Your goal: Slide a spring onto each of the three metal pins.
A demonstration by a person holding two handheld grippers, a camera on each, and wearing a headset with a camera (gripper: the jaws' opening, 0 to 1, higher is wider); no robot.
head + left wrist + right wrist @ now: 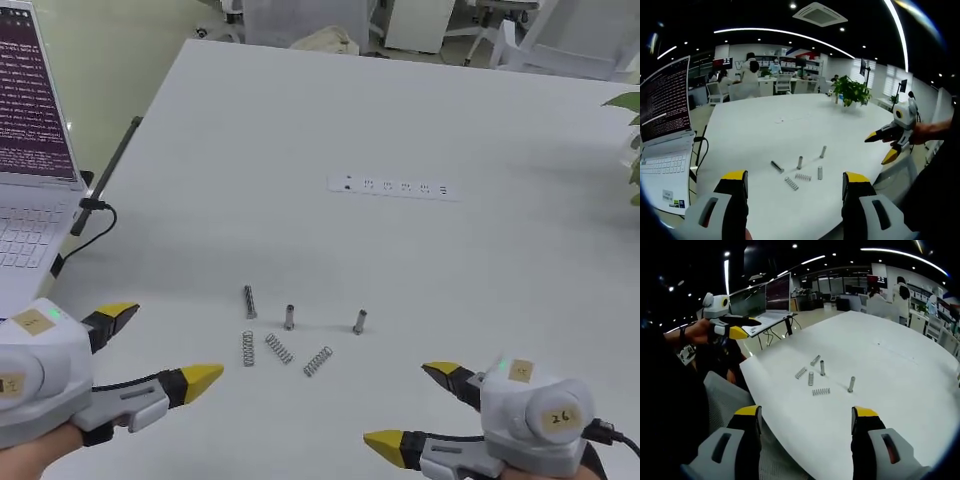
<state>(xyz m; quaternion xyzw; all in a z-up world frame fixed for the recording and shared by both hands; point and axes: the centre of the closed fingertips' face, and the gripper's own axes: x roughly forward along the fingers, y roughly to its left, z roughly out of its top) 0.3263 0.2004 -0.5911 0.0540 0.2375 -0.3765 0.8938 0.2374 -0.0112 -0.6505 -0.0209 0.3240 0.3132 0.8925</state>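
On the table (420,110), three metal pins (289,317), three loose springs (279,348) just beside

Three springs (279,349) lie on the table (450,280) just before three pins (289,317).

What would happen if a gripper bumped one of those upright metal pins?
It would probably tip: the upright pin is tall, thin and standing on end. Once down it would likely roll, being round on the smooth table; the left pin lies flat.

place: open-plan office | evidence: laptop (25,130), office chairs (783,84), ceiling light strips (780,32), potted plant (852,92), power strip (392,187)
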